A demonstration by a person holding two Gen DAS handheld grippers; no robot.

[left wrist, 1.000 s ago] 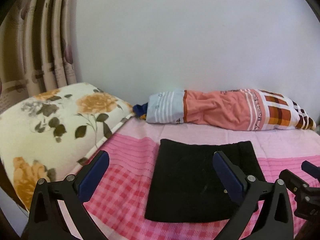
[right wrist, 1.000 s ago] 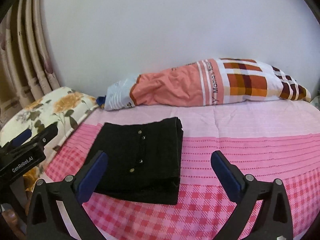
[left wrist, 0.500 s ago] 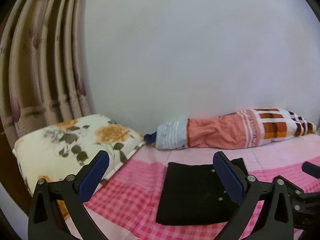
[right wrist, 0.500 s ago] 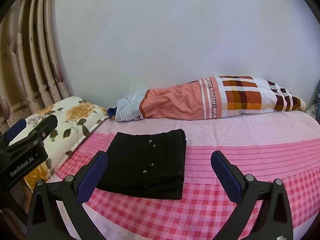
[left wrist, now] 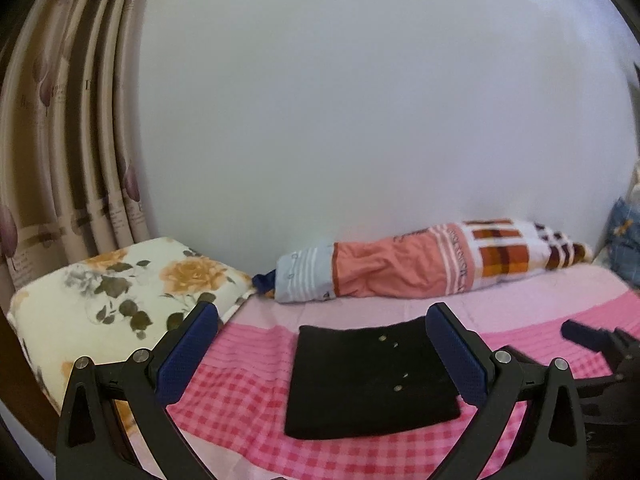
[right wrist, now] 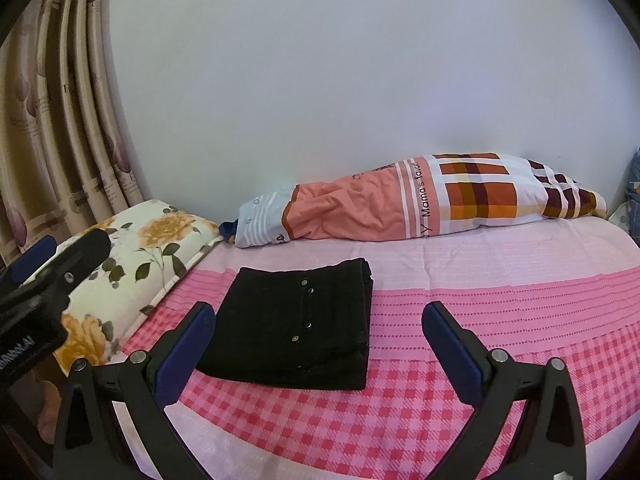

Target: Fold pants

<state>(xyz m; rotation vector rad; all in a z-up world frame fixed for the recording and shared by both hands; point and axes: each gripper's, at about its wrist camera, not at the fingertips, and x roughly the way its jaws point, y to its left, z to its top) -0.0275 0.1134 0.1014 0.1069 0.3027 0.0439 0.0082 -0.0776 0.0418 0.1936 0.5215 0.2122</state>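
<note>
On the pink checked bedsheet (right wrist: 460, 320), the black pants (right wrist: 296, 324) lie folded into a compact rectangle with small metal studs showing on top. Beyond the pants, against the wall, rests a striped and plaid bolster (right wrist: 420, 200); a floral pillow (left wrist: 120, 292) lies beside them. Left gripper (left wrist: 322, 354) and right gripper (right wrist: 320, 354) hover apart from the pants, jaws spread wide and holding nothing.

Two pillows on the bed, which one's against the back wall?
The long orange plaid pillow, lying along the wall behind the folded black pants. The floral pillow sits at the bed's left edge by the curtain.
</note>
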